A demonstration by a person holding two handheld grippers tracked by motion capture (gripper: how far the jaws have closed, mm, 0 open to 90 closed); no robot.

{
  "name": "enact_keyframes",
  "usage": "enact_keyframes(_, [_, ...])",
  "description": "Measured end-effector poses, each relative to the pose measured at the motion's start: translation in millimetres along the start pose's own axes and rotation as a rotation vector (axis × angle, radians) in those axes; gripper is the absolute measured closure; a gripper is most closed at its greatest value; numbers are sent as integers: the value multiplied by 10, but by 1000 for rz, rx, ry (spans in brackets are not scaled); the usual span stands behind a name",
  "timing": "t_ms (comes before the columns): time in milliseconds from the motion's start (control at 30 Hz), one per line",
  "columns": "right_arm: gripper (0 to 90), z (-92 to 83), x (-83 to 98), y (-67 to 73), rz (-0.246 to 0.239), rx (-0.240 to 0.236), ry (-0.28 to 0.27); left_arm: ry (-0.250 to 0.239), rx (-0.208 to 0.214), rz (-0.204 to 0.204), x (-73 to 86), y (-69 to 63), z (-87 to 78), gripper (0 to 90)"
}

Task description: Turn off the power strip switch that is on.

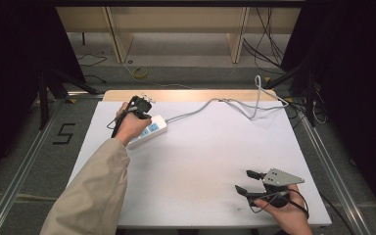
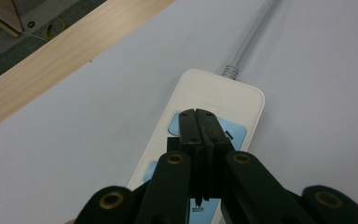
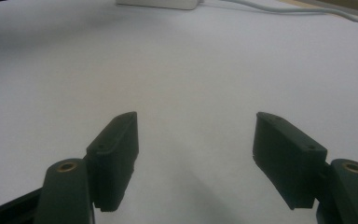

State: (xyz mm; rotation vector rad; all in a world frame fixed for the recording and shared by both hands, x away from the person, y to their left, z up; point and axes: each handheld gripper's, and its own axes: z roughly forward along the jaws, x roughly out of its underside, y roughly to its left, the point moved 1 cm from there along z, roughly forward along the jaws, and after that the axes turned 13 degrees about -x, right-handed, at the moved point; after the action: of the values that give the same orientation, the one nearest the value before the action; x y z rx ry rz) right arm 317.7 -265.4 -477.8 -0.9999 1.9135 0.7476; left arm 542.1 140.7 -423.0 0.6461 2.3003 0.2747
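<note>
While the left gripper [image 2: 199, 113] hovers with fingers pressed together, the white plastic power strip with blue sockets [image 2: 223, 100] lies on the white bench directly beneath their tips. Rigid, light and smooth, it would likely slide; best gripped across its long sides. The right gripper [image 1: 248, 181] rests well apart, fingers spread, pinching nothing.

We see a white power strip [image 1: 149, 131] with blue sockets lying flat on the counter's [image 1: 200, 166] far-left part, its grey cord [image 1: 210, 104] trailing away
</note>
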Motion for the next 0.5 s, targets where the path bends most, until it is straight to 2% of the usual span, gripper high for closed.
enact_keyframes(500, [322,0,3,-6,0,-6,1,29,-3,5,-79,-31,177,896])
